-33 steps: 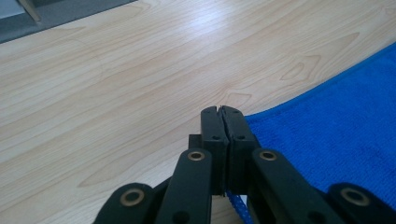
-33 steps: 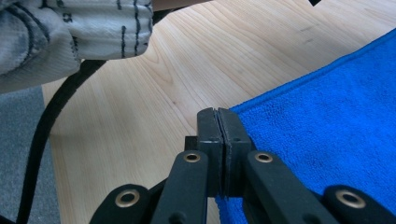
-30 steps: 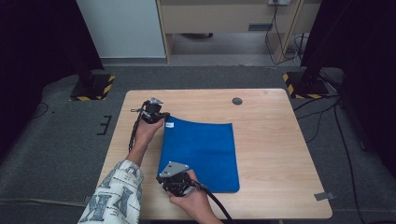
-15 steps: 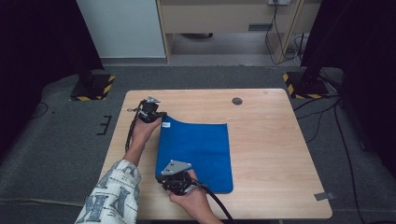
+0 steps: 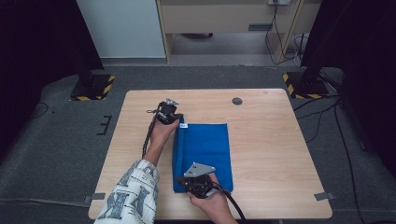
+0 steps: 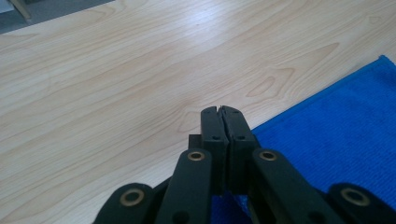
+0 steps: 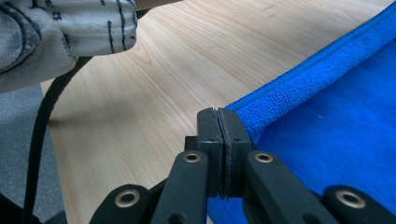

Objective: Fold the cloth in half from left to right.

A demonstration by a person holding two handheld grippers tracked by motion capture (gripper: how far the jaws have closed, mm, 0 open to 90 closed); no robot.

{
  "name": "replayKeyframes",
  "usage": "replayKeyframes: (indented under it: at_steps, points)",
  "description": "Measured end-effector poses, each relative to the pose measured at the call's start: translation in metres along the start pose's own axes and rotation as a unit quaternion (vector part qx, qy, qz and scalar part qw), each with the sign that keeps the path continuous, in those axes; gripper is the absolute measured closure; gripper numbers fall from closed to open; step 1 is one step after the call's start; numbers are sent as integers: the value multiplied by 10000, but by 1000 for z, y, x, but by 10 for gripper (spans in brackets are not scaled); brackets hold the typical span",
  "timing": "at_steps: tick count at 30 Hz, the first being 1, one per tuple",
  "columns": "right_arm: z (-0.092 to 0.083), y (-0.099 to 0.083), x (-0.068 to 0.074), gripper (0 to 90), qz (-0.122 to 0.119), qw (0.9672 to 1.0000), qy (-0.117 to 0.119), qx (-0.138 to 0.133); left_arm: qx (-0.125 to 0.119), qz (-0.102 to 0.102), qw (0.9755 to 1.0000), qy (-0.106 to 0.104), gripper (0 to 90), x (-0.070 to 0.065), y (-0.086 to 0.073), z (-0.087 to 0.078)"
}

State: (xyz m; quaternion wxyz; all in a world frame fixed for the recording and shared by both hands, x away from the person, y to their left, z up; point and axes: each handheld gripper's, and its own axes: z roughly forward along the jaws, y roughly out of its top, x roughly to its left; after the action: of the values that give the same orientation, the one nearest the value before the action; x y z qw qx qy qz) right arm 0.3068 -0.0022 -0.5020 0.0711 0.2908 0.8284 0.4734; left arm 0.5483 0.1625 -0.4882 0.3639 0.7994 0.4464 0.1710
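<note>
In the left gripper view the left gripper [image 6: 221,112] has its two black jaws pressed flat together, with a sliver of blue cloth [image 6: 341,135] showing under them near the hinge, so they pinch the cloth's edge. From above, that gripper [image 5: 173,117] sits at the cloth's far left corner, just beside a small white tag [image 5: 183,125] sewn there.

The right gripper [image 7: 217,114] is likewise clamped tight, its jaws meeting on the thick rolled hem of the cloth [image 7: 327,135]. In the high view it [image 5: 186,181] holds the near left corner, with a grey three-cornered plate on top and a black cable trailing off toward the table's near edge.

The cloth [image 5: 205,154] is a bright blue microfibre towel with a fine nubby pile and a corded, fluffier border. It lies flat as a tall rectangle on the middle of the table, its left edge held at both ends and slightly raised into a fold.

The table [image 5: 271,154] is pale wood-grain laminate, square with rounded corners. A small dark round disc [image 5: 237,101] sits flush near its far edge, well apart from the cloth. The person's left sleeve [image 5: 130,196] is white fabric with dark printed lines. Grey carpet surrounds the table.
</note>
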Motion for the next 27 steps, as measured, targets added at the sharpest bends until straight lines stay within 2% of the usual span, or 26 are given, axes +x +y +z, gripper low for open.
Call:
replayKeyframes:
  at_steps: [2, 10, 18, 27]
  points:
    - [-4, -2, -3, 889, 3, 10000, -45, 20, 6, -5, 10000, -46, 882, -4, 2, 3]
    - [-24, -10, -12, 889, 27, 9998, -183, 55, 36, 178, 9997, -144, 882, -30, 17, 13]
    - [-45, -20, -22, 889, 104, 9991, -376, 156, 145, 294, 9990, -295, 882, -58, 22, 34]
    - [-59, -33, -30, 889, 171, 9984, -506, 178, 116, 309, 9988, -355, 881, -74, 27, 41]
